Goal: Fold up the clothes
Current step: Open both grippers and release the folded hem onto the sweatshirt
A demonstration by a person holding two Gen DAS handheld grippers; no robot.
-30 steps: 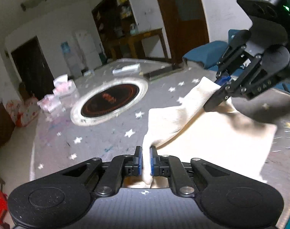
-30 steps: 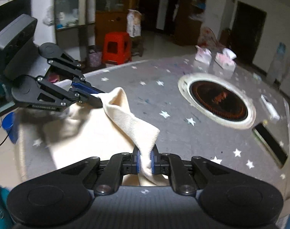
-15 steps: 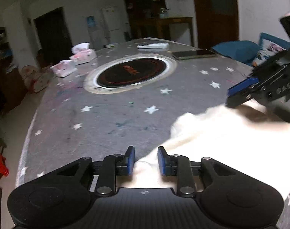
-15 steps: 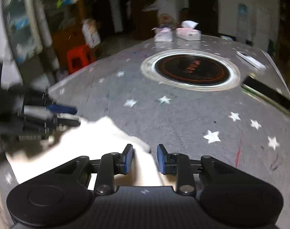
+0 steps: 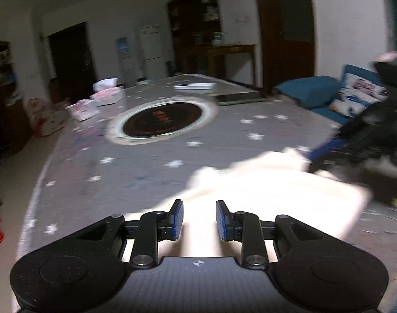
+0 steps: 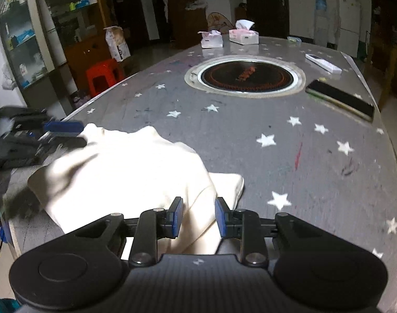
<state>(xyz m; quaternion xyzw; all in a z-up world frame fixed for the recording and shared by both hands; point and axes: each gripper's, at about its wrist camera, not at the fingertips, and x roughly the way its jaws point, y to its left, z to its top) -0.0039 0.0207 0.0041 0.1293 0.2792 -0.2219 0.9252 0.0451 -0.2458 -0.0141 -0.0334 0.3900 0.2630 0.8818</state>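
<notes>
A cream cloth (image 5: 263,190) lies folded over on the grey star-patterned table (image 5: 146,167), near its front edge. My left gripper (image 5: 199,216) hovers over the cloth's near left part with its blue pads apart and nothing pinched. In the right wrist view the cloth (image 6: 125,167) shows a doubled layer with a lower corner sticking out at the right. My right gripper (image 6: 199,216) is open above that fold. The right gripper (image 5: 329,154) appears blurred at the cloth's far right edge, and the left gripper (image 6: 62,130) sits blurred at the cloth's far left corner.
A round black hob (image 6: 246,77) with a steel ring is set into the table's middle. Beyond it lie tissue packs (image 6: 244,35), a white remote (image 6: 323,64) and a dark phone (image 6: 340,99). A red stool (image 6: 104,74) stands off the table's left side, a blue sofa (image 5: 313,94) off the right.
Both grippers were shut on raised corners of the cloth; they have let go and stand open. The cloth has dropped flat in a fold, and both hands have sunk and rolled level.
</notes>
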